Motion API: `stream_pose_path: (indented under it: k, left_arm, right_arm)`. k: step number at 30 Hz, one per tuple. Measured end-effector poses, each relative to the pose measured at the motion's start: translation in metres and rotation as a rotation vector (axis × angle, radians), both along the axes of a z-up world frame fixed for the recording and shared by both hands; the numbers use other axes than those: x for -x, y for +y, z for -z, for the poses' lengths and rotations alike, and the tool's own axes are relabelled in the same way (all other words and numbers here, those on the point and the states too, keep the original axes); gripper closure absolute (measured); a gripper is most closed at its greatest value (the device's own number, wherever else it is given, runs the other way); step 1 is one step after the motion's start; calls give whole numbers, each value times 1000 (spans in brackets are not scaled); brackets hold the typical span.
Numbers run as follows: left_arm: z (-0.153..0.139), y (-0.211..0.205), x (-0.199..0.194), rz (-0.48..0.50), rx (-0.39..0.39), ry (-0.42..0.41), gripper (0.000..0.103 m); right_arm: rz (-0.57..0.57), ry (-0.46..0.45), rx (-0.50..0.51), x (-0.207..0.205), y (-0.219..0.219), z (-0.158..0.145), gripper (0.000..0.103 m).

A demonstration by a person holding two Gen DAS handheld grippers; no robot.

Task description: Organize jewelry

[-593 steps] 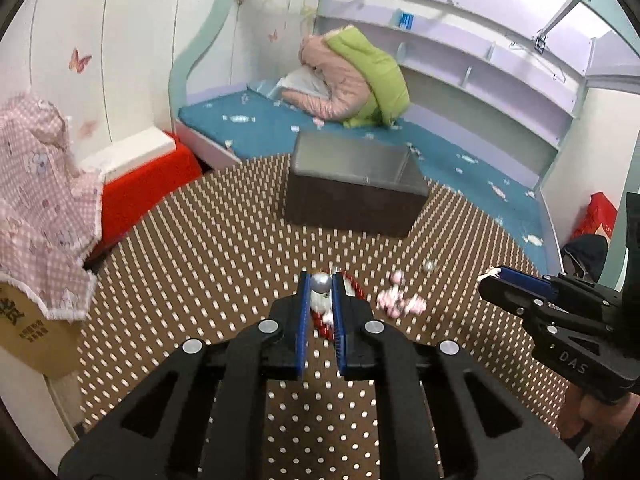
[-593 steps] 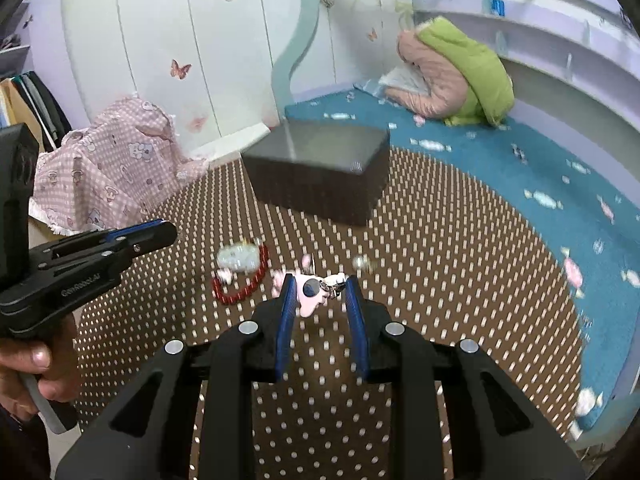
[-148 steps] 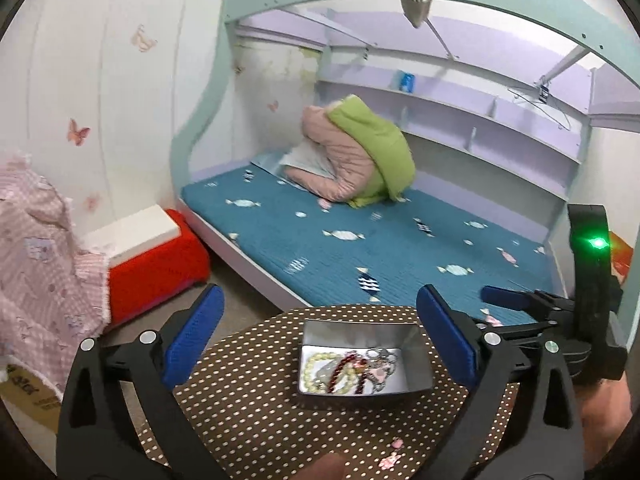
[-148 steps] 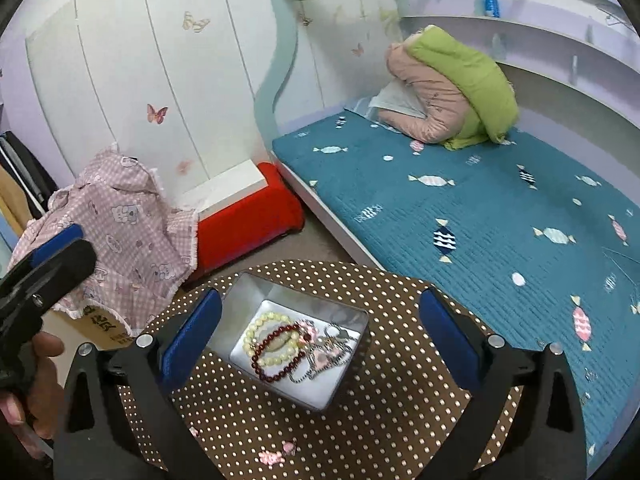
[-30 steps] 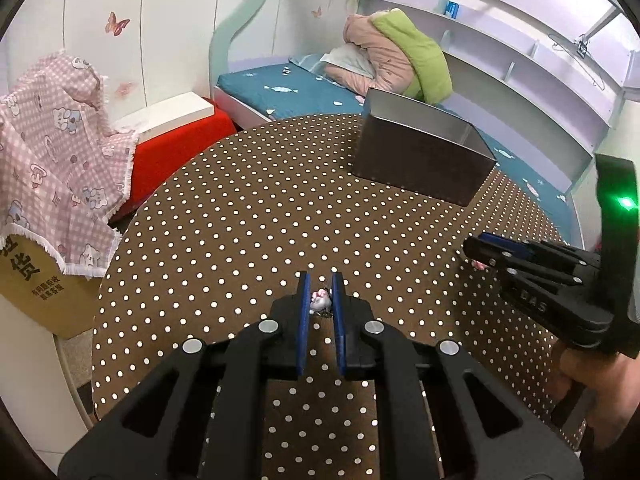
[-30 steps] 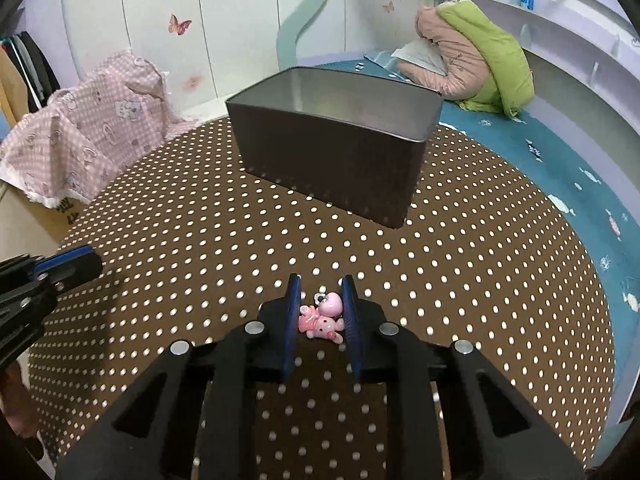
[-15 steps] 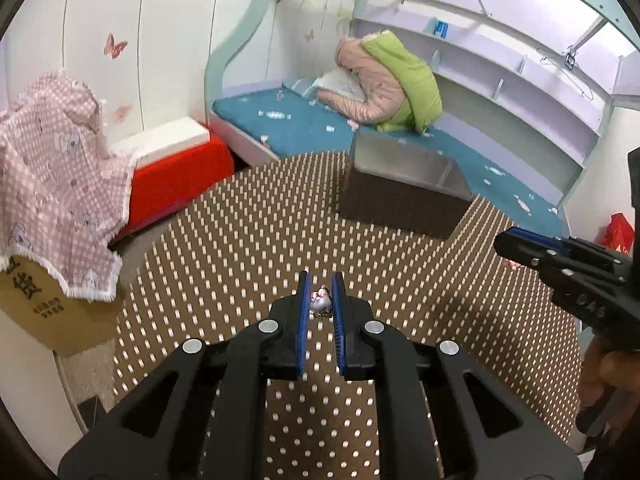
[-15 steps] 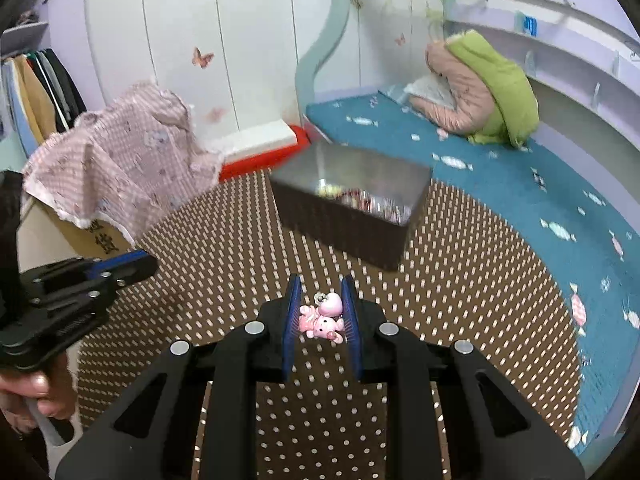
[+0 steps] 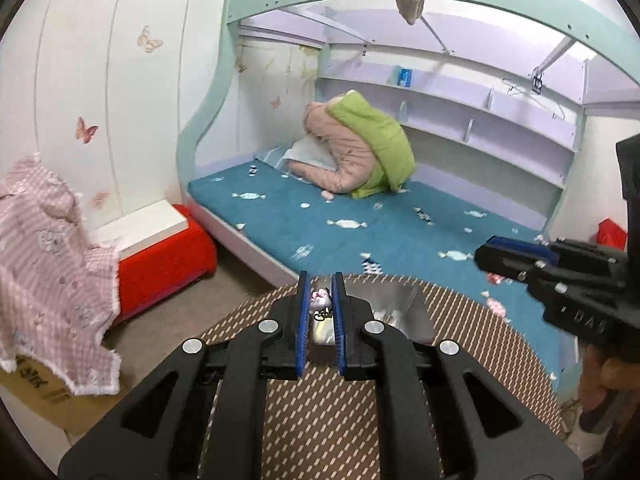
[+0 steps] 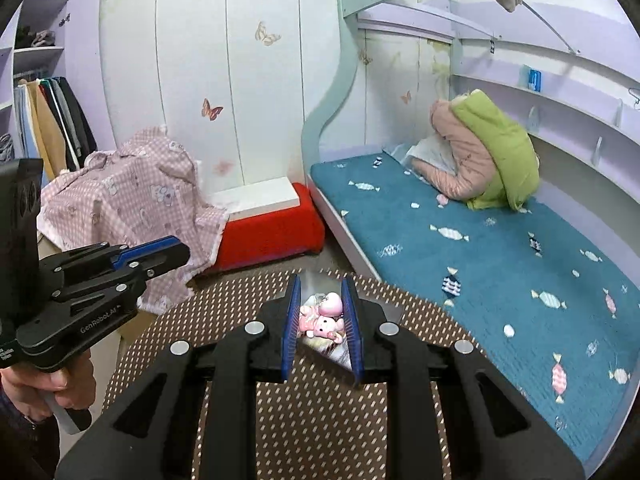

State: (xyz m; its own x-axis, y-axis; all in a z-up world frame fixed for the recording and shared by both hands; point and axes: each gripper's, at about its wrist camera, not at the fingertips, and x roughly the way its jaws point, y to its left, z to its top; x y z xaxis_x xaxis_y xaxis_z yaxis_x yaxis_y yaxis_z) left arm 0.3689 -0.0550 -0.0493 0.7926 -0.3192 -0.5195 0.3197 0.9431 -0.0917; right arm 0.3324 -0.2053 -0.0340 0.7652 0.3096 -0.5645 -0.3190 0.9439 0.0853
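Small white-and-pink charm [image 9: 321, 298] is pinched between the blue pads of the left gripper [image 9: 320, 312], jaws narrow around it; a bit of gold-ish chain hangs under it, too small to identify. Right gripper [image 10: 321, 320] is clamped on a pink charm cluster [image 10: 322, 316] — a heart-like piece on top, a pink bear-like figure below; the exact shapes are partly hidden by the pads. Both held up above the metal jewelry box [image 9: 396, 308], which sits on the far part of the brown dotted tabletop [image 9: 320, 408]. The box is motion-blurred in both views and mostly hidden behind the fingers; its contents can't be made out, just a smear of something light inside in the right wrist view [image 10: 320, 344]. Table dots are streaked with blur. In the left wrist view the right gripper [image 9: 516, 258] shows side-on at the right edge, with the tips visible but its load only a pink speck. In the right wrist view the left gripper [image 10: 168, 252] enters from the left, hand [image 10: 44, 392] cut off by the frame. Beyond: teal bed [image 10: 480, 248], pink-and-green jacket [image 10: 484, 156], red box [image 10: 264, 232], pink checked cloth [image 10: 128, 196].
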Motion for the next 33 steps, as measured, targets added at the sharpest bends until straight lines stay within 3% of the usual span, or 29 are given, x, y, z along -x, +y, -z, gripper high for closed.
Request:
stream_pose_path:
  k: [10,20,22,23,24,25,27,30,33]
  left_arm:
    - [-4,-35,-79,68,39,90,92]
    - [41,-60,-126,94,-10,205,90]
    - [48,-60,-131,73,-14,223,60]
    - [50,-57,-131,57,-3,224,38]
    - [51,-53,-129,48,4,215,27]
    - [51,-50,-127,37,7,204,25]
    - [50,-44,-122,17,1,193,15]
    - [44,-32,-110,-22,-4,167,11]
    - [35,-21,-92,-62,-2,141,8]
  right_arm:
    - [18,64,-82,-53,-18,5,84]
    - [45,201,-134,-85,-28,46,81]
    - [57,220,-161,-87,-31,51,76]
    - [64,229,-167,-88,-33,54,73]
    - [68,235,-170,-88,-33,55,72]
    - [74,241,-178,-87,-35,56,68]
    - [96,227,-198,-82,-38,54,30]
    - [116,208,-235,-74,-42,47,9]
    - [152,193,-248,-63,-47,39,7]
